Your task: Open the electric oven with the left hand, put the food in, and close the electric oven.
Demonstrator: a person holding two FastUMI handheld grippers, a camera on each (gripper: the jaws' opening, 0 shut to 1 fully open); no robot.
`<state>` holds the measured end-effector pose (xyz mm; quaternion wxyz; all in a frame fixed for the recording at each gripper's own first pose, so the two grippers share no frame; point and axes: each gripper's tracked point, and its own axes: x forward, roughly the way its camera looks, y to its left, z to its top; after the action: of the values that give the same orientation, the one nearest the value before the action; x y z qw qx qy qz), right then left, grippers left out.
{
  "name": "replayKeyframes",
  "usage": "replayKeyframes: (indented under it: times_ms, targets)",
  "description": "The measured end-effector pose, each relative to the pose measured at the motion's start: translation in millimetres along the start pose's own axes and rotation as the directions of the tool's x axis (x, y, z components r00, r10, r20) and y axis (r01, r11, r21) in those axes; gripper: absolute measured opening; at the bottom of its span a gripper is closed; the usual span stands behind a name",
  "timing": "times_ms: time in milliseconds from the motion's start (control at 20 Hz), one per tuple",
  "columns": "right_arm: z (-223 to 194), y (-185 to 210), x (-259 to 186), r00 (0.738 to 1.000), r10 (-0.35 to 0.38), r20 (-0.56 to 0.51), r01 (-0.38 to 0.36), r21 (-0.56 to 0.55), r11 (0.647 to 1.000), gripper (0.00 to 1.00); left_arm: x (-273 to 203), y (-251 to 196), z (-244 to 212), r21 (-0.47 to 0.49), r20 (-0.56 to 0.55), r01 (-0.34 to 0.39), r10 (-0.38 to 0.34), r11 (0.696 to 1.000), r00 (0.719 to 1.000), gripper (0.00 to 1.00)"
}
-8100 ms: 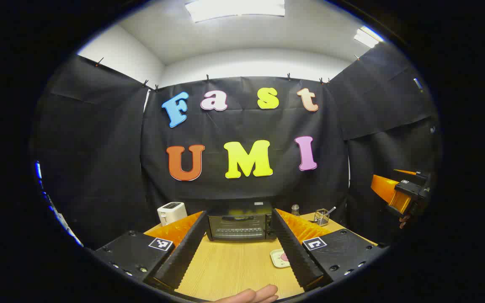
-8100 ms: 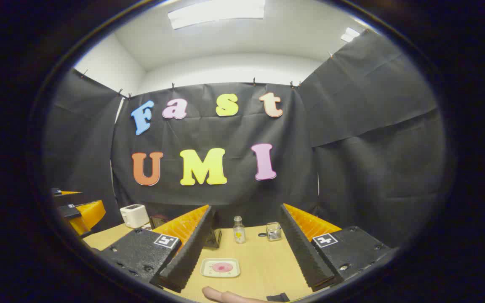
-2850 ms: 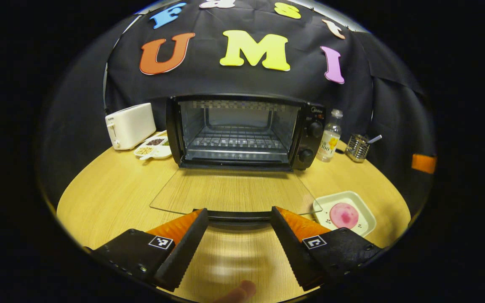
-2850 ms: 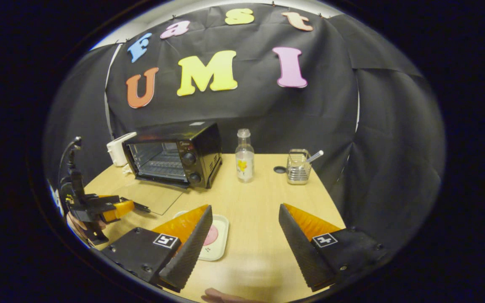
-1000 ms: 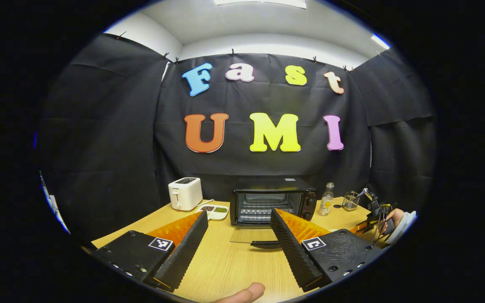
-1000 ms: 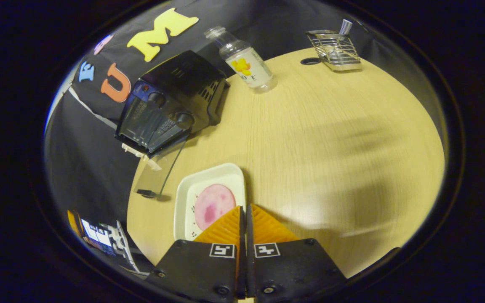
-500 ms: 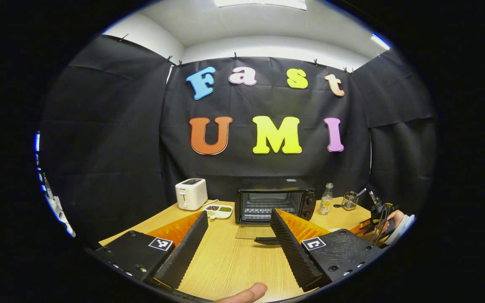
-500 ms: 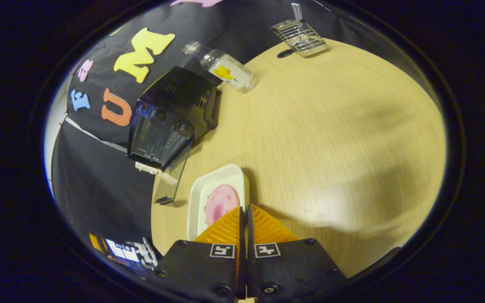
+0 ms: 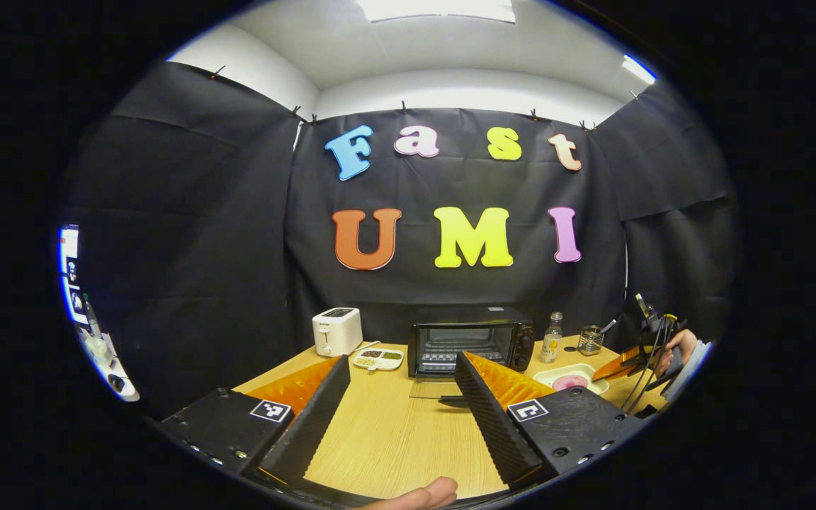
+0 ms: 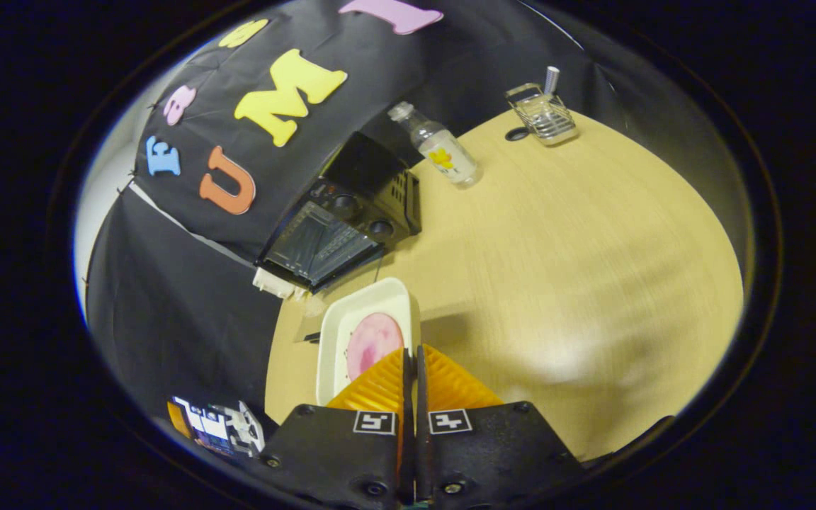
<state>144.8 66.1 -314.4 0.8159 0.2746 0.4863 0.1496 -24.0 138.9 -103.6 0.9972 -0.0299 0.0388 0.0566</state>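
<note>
Both tongs differ: the right gripper (image 10: 411, 365) is clamped on the near rim of the white tray (image 10: 351, 312) of pink food (image 10: 372, 340), apparently to carry it toward the open oven (image 9: 468, 340) far across the table (image 9: 387, 432), while the left gripper (image 9: 401, 411) waits with fingers spread, empty.

Electric oven (image 9: 469, 347): small black countertop unit, two knobs on its right panel, standing upright at the back of the worktop (image 9: 394, 439) against the black cloth. Its glass door (image 9: 433, 389) is folded down flat, wire rack visible inside. Food (image 10: 372, 343): round pink slice lying flat in a white rectangular tray (image 10: 351, 312), tray lifted off the worktop and tilted, its near rim clamped by the right gripper (image 10: 410, 354), in front of the oven's open door.
</note>
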Motion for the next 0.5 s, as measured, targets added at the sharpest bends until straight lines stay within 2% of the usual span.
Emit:
replayKeyframes:
  times_ms: [300,500]
  targets:
    - [-12.1,70.2,15.8,0.999,0.046,0.017,-0.046,-0.008,0.999,0.04,-2.2,5.5,-4.8,-0.017,0.002,0.003,-0.003,1.0,1.0,0.95]
    - [-16.7,103.7,61.5,0.998,0.068,0.0,-0.067,0.046,0.997,0.04,10.1,2.2,-4.6,-0.037,0.015,-0.006,0.007,0.999,1.0,0.95]
